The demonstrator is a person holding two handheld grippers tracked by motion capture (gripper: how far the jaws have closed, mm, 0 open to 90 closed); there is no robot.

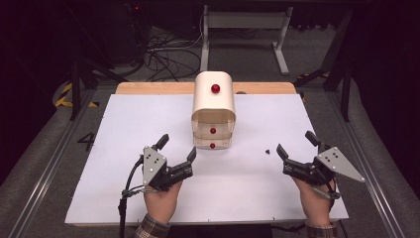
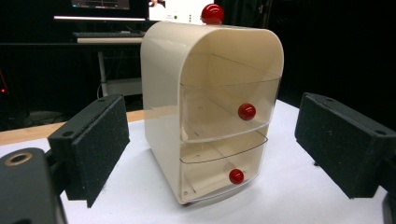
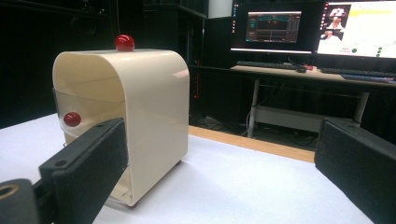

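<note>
Drawer cabinet [image 1: 214, 110] stands on white table [image 1: 124, 148] in dark room, both grippers' jaws spread, empty

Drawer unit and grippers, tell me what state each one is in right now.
Drawer unit: upright on the table, top compartment open-fronted and empty.
Upper drawer: pushed in, looks empty.
Lower drawer: pushed in, looks empty.
Left gripper: open, holding nothing.
Right gripper: open, holding nothing.
</note>
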